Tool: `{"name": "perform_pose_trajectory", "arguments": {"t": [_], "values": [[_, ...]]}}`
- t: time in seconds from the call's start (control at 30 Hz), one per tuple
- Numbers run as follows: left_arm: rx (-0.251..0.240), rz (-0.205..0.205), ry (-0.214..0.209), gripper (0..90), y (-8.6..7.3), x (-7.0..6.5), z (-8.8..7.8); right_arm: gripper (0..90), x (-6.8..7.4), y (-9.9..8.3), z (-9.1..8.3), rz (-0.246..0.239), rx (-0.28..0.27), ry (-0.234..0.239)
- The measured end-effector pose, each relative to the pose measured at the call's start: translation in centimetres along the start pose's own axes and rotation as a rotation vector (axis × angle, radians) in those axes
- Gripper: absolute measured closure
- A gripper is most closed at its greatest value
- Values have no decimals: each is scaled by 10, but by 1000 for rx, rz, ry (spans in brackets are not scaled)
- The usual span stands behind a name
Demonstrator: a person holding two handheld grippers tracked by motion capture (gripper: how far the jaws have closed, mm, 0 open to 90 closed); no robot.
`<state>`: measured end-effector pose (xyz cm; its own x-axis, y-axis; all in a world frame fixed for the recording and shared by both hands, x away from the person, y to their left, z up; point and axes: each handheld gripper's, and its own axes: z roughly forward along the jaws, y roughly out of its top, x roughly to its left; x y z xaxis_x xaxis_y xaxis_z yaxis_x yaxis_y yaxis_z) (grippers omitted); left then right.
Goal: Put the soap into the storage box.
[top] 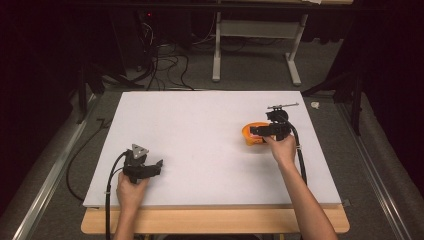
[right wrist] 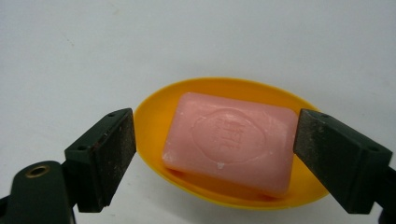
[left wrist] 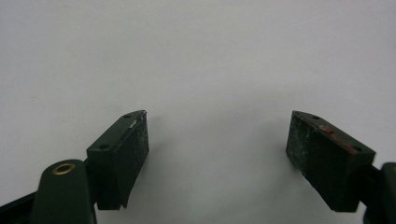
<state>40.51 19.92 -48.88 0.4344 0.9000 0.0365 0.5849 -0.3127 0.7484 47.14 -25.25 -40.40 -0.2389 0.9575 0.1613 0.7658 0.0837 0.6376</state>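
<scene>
The left gripper (top: 150, 166) lies nearest the camera in the high view, at about seven o'clock on the white surface (top: 200, 140), held low by the left hand (top: 131, 192). In the left gripper view its fingers (left wrist: 122, 156) stand wide apart with bare surface between them; they hold nothing.

Across the surface, at about three o'clock, the right gripper (top: 262, 131) hangs over a yellow dish (top: 251, 135), gripped by the right hand (top: 283, 148). In the right gripper view the dish (right wrist: 154, 119) is an oval bowl, and a pink bar of soap (right wrist: 231, 140) lies flat inside it. The soap's long axis runs from nine to three o'clock in that view, straight across the gap, so one finger (right wrist: 105, 156) stands just outside its nine o'clock end and the other just outside its three o'clock end. The fingers are open wider than the soap and touch neither soap nor dish as far as I can tell.

The right gripper is by far the nearer one; the left is well apart. I judge that closing would pinch the soap end to end, provided the fingers drop inside the rim first.
</scene>
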Motion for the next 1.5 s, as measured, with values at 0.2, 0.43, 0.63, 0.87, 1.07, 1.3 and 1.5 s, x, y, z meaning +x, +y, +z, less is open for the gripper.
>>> {"name": "perform_pose_trajectory", "arguments": {"t": [0.2,0.43,0.63,0.87,1.07,1.3,1.5], "values": [[0,1,0,215,0,0,0,142,6,-4,-9,-29,-26,10],[-2,1,1,216,0,0,0,150,15,-11,-25,-81,-81,20],[-2,1,1,216,0,0,0,158,19,-19,-36,-107,-115,38],[-2,1,1,216,0,0,0,168,21,-30,-47,-123,-147,58],[-2,2,1,216,0,0,0,180,23,-42,-53,-128,-171,74],[-2,2,2,216,0,0,0,208,25,-64,-49,-161,-178,110],[-2,2,1,216,0,0,0,214,31,-92,-20,-262,-93,136]]}}
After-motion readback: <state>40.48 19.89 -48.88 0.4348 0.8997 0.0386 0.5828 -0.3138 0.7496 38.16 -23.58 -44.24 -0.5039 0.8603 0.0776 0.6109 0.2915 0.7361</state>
